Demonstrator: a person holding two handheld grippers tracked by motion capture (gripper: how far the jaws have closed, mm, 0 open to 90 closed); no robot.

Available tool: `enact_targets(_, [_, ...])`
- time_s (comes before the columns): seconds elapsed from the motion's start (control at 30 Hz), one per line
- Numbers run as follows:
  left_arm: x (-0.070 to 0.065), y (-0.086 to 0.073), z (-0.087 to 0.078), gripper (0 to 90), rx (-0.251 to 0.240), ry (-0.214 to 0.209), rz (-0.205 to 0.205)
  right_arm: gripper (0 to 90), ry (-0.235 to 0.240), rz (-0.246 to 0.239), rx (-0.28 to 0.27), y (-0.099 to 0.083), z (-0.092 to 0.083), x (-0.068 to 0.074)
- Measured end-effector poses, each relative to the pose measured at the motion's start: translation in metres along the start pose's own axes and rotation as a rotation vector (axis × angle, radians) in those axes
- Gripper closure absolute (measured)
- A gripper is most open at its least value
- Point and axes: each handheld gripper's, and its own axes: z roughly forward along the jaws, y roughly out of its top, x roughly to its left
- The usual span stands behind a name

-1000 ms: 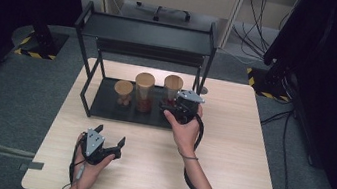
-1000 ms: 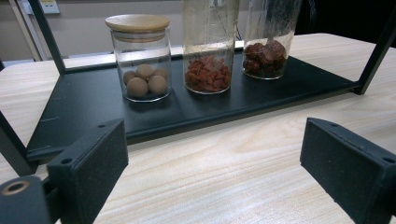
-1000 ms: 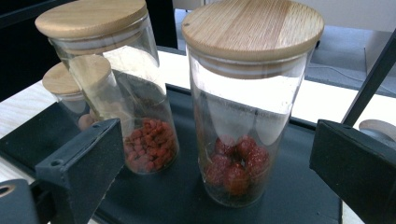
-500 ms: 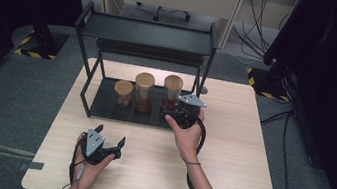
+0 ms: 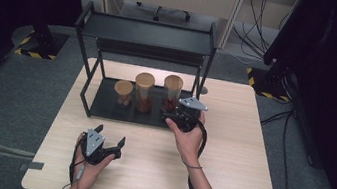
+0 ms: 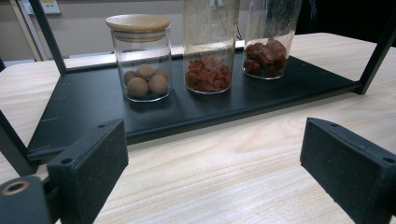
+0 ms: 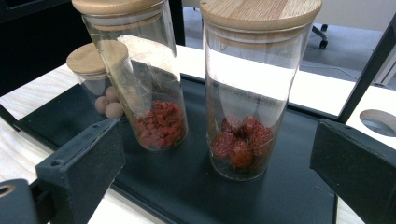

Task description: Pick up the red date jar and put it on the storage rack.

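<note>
Three glass jars with wooden lids stand on the lower shelf [image 5: 104, 107] of a black rack. From left to right they are a short jar of brown balls [image 5: 123, 93] [image 6: 142, 58], a tall jar of red bits [image 5: 144, 92] [image 6: 208, 51] and a tall jar of dark red fruit [image 5: 172, 92] [image 7: 247, 93]. My right gripper [image 5: 174, 113] [image 7: 219, 186] is open at the shelf's front right, facing the dark red fruit jar without touching it. My left gripper [image 5: 111, 134] [image 6: 219, 186] is open over the bare table in front of the rack, with nothing between its jaws.
The rack's top shelf [image 5: 148, 33] overhangs the jars, and its black posts [image 5: 207, 60] stand at the corners. The wooden table [image 5: 249, 152] has a round hole [image 7: 378, 121] to the right of the rack. Cables trail from both grippers.
My right gripper has drifted slightly right and toward the table's near side, still facing the jars. The left gripper has kept still.
</note>
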Motion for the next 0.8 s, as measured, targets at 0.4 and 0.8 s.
enact_targets(0.4, [0.0, 0.0, 0.0, 7.3, 0.001, 0.001, 0.001, 3.4, 0.017, -0.011, -0.007, -0.007, -0.011, 0.003])
enact_targets(0.8, [0.0, 0.0, 0.0, 7.4, 0.001, 0.002, -0.004, 3.3, 0.027, -0.029, -0.012, -0.011, -0.021, 0.007])
